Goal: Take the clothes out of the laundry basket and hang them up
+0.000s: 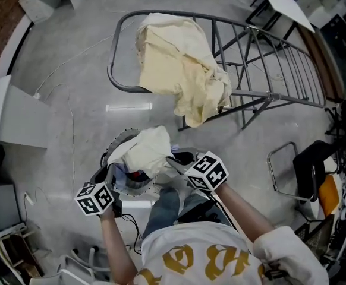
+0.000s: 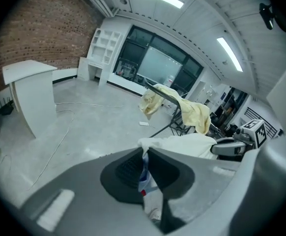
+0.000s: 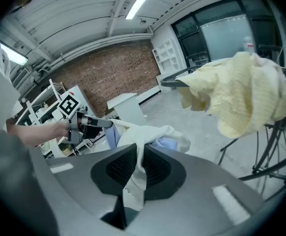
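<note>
A white garment [image 1: 146,150] is stretched between both grippers above the round laundry basket [image 1: 119,140], with blue and red cloth under it. My left gripper [image 1: 107,176] is shut on the garment's left edge [image 2: 144,173]. Shut on the right side of the white cloth [image 3: 135,168] is my right gripper [image 1: 178,160]. Beyond stands the grey metal drying rack [image 1: 268,46], with a pale yellow cloth [image 1: 179,64] draped over its left end. The yellow cloth [image 3: 241,87] hangs close in the right gripper view, and the left gripper [image 3: 84,123] shows there too.
A white pedestal [image 1: 12,120] stands at the left. A black chair [image 1: 310,165] with a metal frame is at the right. Thin cables [image 1: 72,129] trail over the grey floor. The person's legs are just behind the basket.
</note>
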{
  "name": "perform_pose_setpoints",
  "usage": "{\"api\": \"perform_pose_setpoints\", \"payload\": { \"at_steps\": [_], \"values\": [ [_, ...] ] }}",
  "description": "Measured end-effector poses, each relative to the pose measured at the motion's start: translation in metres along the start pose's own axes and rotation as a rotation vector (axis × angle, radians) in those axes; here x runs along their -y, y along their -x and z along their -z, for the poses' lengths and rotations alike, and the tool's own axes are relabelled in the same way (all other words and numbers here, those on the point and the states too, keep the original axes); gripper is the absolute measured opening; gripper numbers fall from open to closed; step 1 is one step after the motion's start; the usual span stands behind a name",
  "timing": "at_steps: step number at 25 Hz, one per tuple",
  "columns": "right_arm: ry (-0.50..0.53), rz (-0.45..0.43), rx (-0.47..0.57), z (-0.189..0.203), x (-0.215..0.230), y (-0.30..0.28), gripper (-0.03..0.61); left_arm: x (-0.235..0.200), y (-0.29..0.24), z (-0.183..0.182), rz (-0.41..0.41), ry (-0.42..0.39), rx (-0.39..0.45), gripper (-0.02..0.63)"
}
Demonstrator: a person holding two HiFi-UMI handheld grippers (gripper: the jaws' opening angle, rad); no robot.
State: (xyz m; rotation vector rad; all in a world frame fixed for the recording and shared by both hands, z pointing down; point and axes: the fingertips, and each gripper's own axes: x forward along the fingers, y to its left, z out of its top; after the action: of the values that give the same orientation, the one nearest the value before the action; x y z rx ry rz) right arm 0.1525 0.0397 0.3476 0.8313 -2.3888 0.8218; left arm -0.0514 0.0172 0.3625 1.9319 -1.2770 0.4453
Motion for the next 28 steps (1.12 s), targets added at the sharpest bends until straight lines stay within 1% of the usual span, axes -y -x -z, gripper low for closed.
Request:
{"api": "perform_pose_setpoints", "payload": {
  "at_steps": [6, 12, 17, 22, 25, 28],
  "values": [
    [-0.049, 0.073, 0.071, 0.027, 0.040, 0.086, 0.061, 0.093, -0.032, 0.005, 0.072, -0.077, -0.031, 0.029],
    [-0.114, 0.194, 0.173, 0.048, 0.088, 0.183, 0.061, 0.200, -0.064, 0.005, 0.189, -0.177, -0.058, 0.029],
    [-0.156, 0.281, 0.269, 0.056, 0.122, 0.256, 0.061, 0.276, -0.083, 0.000, 0.270, -0.272, -0.070, 0.029],
    [-0.157, 0.349, 0.368, 0.050, 0.149, 0.323, 0.061, 0.346, -0.094, -0.020, 0.343, -0.354, -0.044, 0.029],
    [-0.143, 0.379, 0.443, 0.036, 0.163, 0.360, 0.061, 0.385, -0.094, -0.042, 0.386, -0.395, -0.002, 0.029],
    [-0.115, 0.402, 0.500, 0.020, 0.177, 0.392, 0.061, 0.422, -0.095, -0.065, 0.411, -0.437, 0.045, 0.029]
  ]
}}
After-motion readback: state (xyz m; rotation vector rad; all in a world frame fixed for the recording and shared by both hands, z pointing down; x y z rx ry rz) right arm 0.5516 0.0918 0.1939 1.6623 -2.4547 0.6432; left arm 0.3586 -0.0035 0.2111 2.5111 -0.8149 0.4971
